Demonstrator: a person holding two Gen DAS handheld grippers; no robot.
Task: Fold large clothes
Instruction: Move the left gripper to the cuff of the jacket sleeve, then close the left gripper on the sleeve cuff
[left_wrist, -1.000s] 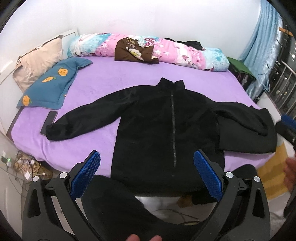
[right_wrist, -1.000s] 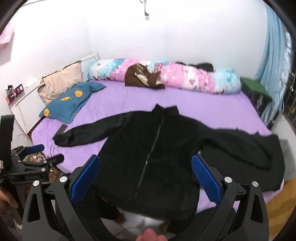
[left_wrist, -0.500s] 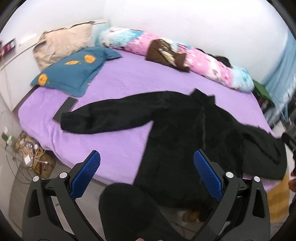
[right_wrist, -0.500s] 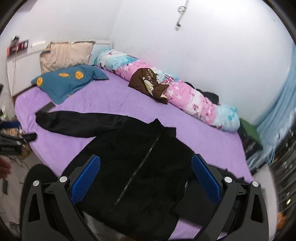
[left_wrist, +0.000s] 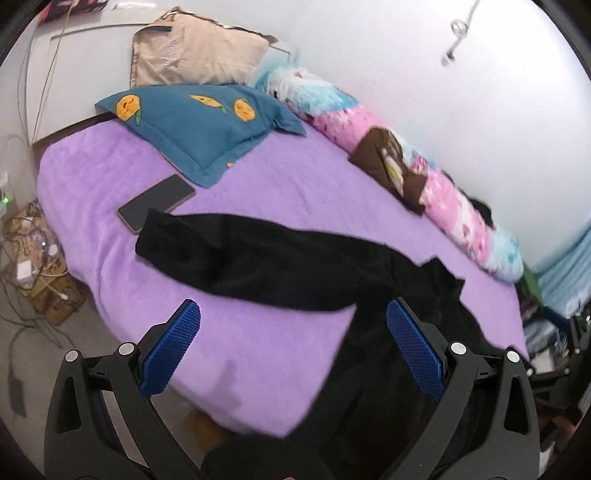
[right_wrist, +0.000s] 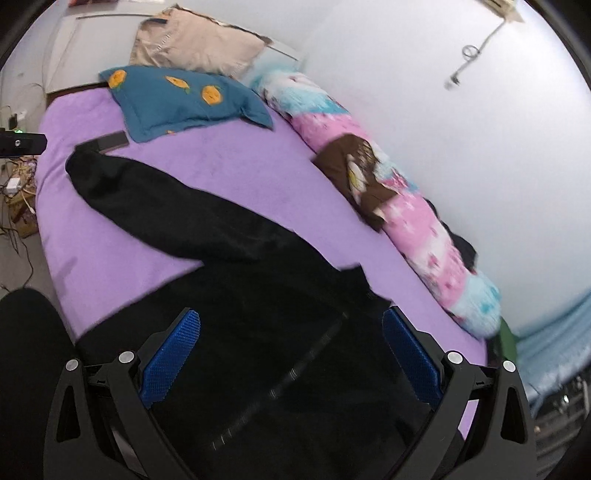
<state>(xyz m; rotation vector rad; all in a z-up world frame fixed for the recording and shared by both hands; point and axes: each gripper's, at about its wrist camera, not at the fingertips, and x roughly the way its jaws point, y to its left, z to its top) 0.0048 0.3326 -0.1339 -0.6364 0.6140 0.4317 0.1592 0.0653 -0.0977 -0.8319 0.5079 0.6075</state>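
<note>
Left wrist view: the left gripper (left_wrist: 293, 345) is held with jaws spread and empty above the purple bed (left_wrist: 303, 192); the black jacket (left_wrist: 413, 332) is spread flat there, its sleeve (left_wrist: 258, 262) running up-left from the jaws toward a phone (left_wrist: 155, 206), its right half cut off. Right wrist view: the right gripper (right_wrist: 291, 354), likewise spread and empty, is held directly over the jacket body, zipper (right_wrist: 295, 373) running diagonally between the jaws; the hem is hidden and the frame blurred.
</note>
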